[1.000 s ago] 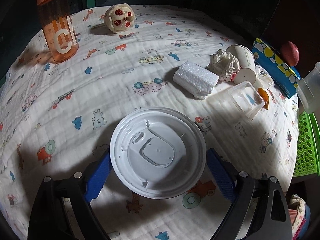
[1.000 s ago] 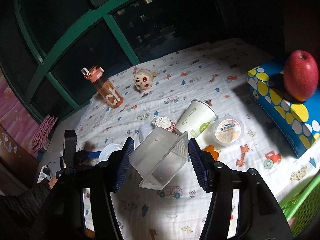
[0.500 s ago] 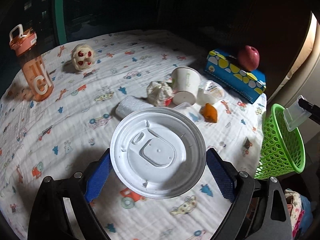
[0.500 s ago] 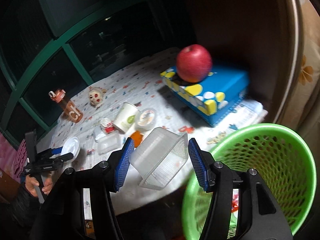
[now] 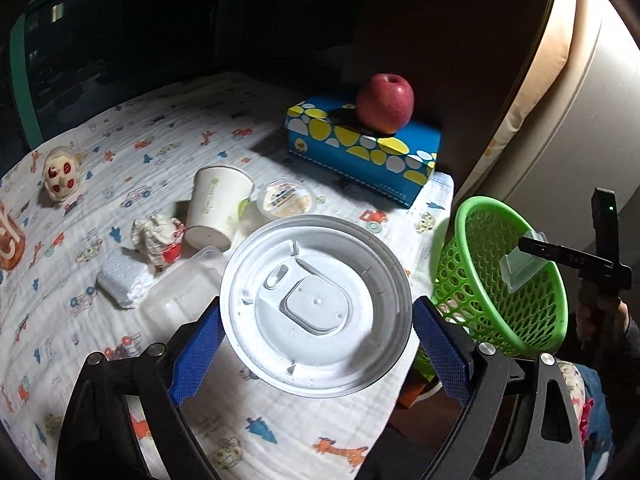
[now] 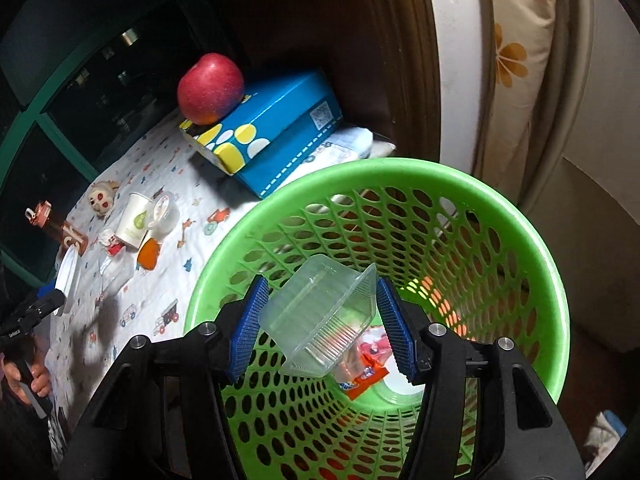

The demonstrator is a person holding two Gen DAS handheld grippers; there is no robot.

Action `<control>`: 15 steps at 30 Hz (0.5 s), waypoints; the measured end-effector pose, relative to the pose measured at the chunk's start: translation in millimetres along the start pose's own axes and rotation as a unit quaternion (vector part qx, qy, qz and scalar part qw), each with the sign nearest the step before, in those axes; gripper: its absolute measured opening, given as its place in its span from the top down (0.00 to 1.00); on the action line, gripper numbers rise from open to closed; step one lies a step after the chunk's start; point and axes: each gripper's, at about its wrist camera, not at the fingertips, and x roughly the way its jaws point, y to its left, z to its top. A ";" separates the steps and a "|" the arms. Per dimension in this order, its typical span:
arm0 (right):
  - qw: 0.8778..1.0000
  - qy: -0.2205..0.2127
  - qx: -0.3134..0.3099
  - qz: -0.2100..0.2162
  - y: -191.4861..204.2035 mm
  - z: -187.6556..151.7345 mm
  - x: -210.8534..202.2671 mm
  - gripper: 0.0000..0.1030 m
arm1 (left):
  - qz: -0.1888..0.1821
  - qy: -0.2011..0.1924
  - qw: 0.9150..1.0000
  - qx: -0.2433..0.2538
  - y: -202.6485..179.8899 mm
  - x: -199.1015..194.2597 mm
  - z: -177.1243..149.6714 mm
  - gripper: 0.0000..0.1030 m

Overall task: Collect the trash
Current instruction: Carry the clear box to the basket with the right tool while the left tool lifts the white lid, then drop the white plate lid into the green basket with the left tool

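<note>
Right tongs [image 6: 320, 328] pinch clear ribbed plastic tub [image 6: 320, 320] over green perforated plastic basket [image 6: 520, 248]; left tongs [image 5: 316, 336] clamp round white plastic lid [image 5: 316, 312].

Right tongs [image 6: 320, 326] gripping clear plastic tub [image 6: 320, 324], over green basket [image 6: 532, 256], wrapper probably inside

Round white plastic lid [image 5: 316, 308] held level above the cloth. Clear ribbed plastic tub [image 6: 320, 320], tilted, held over the green perforated basket [image 6: 520, 224] (wrapper inside, at bottom).
</note>
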 end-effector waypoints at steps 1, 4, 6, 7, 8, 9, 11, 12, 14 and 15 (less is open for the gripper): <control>1.000 -0.001 0.002 -0.003 -2.6 1.0 1.6 0.45 | -0.003 0.001 1.000 0.005 -6.8 1.7 2.4 0.14; 1.000 -0.005 0.014 -0.006 -11.0 4.5 5.5 0.39 | -0.013 0.003 1.000 0.020 -26.6 6.9 8.7 0.14; 1.000 -0.013 0.019 -0.011 -15.0 6.1 5.6 0.29 | -0.019 0.005 0.999 0.030 -37.0 10.7 12.6 0.14; 1.000 -0.015 0.022 -0.011 -16.1 7.2 6.0 0.29 | -0.021 0.006 0.999 0.034 -41.6 12.0 14.0 0.14; 0.999 -0.018 0.027 -0.011 -19.1 7.0 3.8 0.29 | -0.024 0.007 0.999 0.038 -47.0 13.5 15.4 0.14; 0.999 -0.020 0.030 -0.009 -19.6 7.5 2.7 0.29 | -0.028 0.007 0.999 0.043 -52.0 15.5 17.4 0.14; 0.999 -0.027 0.034 -0.005 -22.6 6.3 -3.2 0.29 | -0.035 0.009 0.998 0.053 -63.4 19.5 21.8 0.14; 0.999 -0.030 0.035 -0.003 -23.7 5.5 -7.5 0.29 | -0.040 0.009 0.997 0.059 -70.2 21.9 24.1 0.14; 0.999 -0.041 0.036 -0.001 -26.5 2.2 -19.6 0.29 | -0.046 0.011 0.996 0.070 -82.4 26.6 28.0 0.14; 0.998 -0.045 0.037 -0.001 -26.2 1.3 -24.3 0.29 | -0.049 0.012 0.996 0.075 -88.6 28.9 29.4 0.14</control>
